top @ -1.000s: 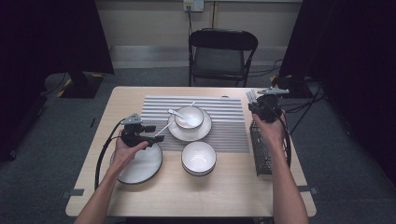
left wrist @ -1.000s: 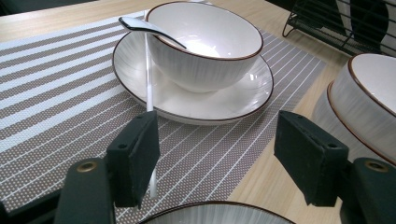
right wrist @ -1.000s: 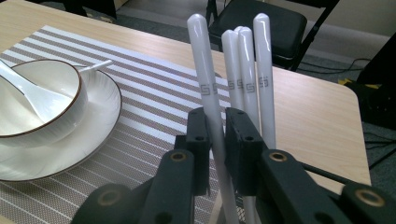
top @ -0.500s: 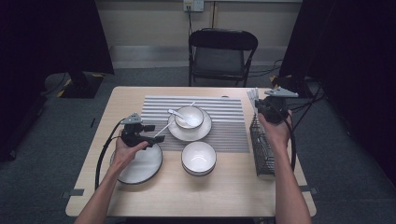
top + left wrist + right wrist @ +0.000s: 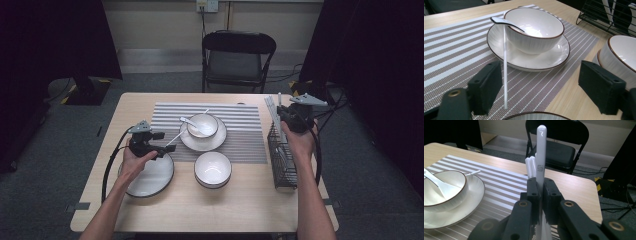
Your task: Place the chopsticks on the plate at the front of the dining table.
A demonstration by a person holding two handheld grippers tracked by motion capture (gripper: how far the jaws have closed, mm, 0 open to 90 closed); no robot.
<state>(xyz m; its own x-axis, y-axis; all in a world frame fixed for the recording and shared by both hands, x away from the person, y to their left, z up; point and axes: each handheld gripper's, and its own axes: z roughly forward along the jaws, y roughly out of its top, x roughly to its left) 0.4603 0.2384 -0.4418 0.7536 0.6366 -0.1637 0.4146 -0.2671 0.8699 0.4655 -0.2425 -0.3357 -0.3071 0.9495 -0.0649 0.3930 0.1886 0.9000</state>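
So the wire rack [image 5: 281,155] at the right edge of the surface [image 5: 250,210] holds some white chopsticks, upright and leaning. The bowl [image 5: 202,125] in the middle of the frame sits on a saucer plate [image 5: 220,140] on the striped mat [image 5: 250,135], and it has a white spoon [image 5: 188,121] resting in it, handle over the rim toward the left. Just below it, the second bowl [image 5: 213,169] looks empty, and the flat plate [image 5: 152,177] at lower left has nothing on it either. The right gripper [image 5: 540,188] has its jaws squeezed tight on one white chopstick [image 5: 541,157] standing upright, above the rack's far end, with a couple more chopstick tips [image 5: 531,166] right behind it. The left gripper [image 5: 540,86] has its jaws wide apart with nothing between them, hovering at the flat plate's upper edge; a thin white stick [image 5: 504,65] lies on the mat just inside its left jaw. Compared to a second ago, the right gripper has come up a little higher; the left one hasn't budged.
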